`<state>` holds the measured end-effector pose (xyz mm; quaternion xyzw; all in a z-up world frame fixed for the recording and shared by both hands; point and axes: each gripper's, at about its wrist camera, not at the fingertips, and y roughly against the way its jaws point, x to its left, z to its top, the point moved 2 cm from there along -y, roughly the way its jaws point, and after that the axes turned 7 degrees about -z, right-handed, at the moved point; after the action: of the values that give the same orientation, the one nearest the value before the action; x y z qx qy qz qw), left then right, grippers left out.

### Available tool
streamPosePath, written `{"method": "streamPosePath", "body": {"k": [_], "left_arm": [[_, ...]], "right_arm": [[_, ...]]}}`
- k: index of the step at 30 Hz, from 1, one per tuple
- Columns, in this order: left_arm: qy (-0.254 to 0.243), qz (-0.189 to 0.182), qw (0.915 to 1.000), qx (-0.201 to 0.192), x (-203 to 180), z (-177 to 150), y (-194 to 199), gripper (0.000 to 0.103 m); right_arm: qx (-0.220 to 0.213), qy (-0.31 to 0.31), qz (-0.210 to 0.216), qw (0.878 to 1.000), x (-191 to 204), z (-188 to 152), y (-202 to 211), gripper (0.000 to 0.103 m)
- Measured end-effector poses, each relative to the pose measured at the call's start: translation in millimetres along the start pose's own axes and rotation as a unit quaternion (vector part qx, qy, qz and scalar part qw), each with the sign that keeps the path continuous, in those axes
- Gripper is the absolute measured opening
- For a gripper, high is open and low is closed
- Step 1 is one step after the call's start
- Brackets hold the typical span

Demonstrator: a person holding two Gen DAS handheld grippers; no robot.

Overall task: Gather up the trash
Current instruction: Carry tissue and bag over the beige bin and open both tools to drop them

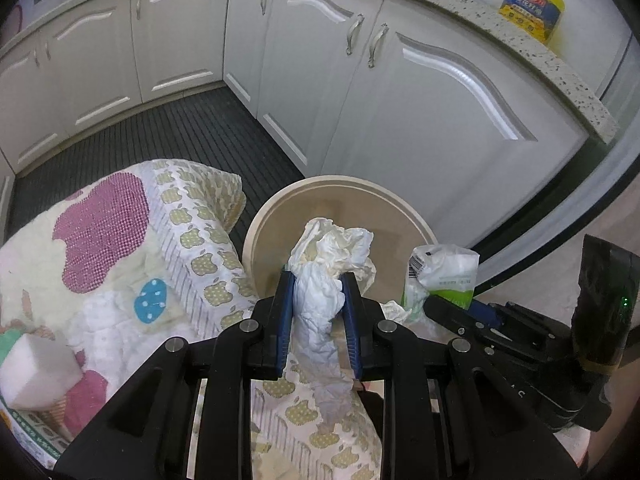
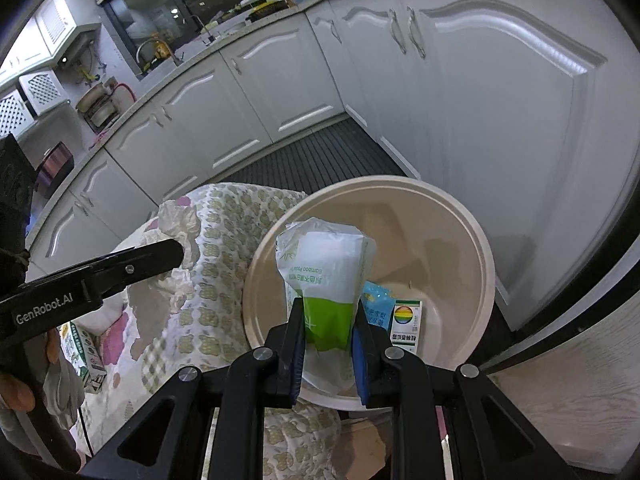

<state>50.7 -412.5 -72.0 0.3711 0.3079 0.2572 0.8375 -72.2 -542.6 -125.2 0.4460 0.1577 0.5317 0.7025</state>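
Note:
My left gripper (image 1: 319, 280) is shut on a crumpled white tissue (image 1: 326, 280), held over the near rim of a round beige bin (image 1: 276, 208). In the right wrist view my right gripper (image 2: 328, 312) is shut on a green and white tissue pack (image 2: 324, 276), above the same beige bin (image 2: 484, 256). Inside the bin lie a small carton with a rainbow mark (image 2: 406, 326) and a blue wrapper (image 2: 378, 304). The tissue pack (image 1: 442, 276) and the right gripper's black body show at the right of the left wrist view. The left gripper's black finger (image 2: 160, 258) reaches in from the left of the right wrist view.
A patterned quilt (image 1: 120, 248) covers a surface left of the bin, with a white sponge block (image 1: 38, 372) on it. White cabinet doors (image 1: 420, 120) stand close behind the bin. A yellow oil bottle (image 1: 534, 0) sits on the counter. A dark slatted floor mat (image 1: 180, 136) lies beyond.

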Motion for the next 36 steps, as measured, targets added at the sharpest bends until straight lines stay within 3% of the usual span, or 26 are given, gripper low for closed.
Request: {"method": "streamPosePath", "body": {"k": [9,12,14,16,36], "left_arm": [[0.007,-0.005,0.9999,0.006,3,-1,-15,0.022],[0.015,-0.001,0.9998,0.013,6,-2,-20,0.033],[0.020,-0.002,0.9997,0.015,7,-3,-23,0.048],[0.023,-0.004,0.9996,0.014,8,-4,-24,0.053],[0.018,0.004,0.9998,-0.007,11,-12,0,0.053]], "right_arm": [[0.018,-0.007,-0.017,1.000,-8,0,-21,0.019],[0.021,-0.012,-0.031,0.999,-12,-1,-25,0.032],[0.021,-0.012,-0.034,0.999,-9,-1,-25,0.038],[0.021,-0.014,-0.035,0.999,-10,-2,-24,0.038],[0.012,-0.011,-0.028,0.999,1,-4,-13,0.041]]}}
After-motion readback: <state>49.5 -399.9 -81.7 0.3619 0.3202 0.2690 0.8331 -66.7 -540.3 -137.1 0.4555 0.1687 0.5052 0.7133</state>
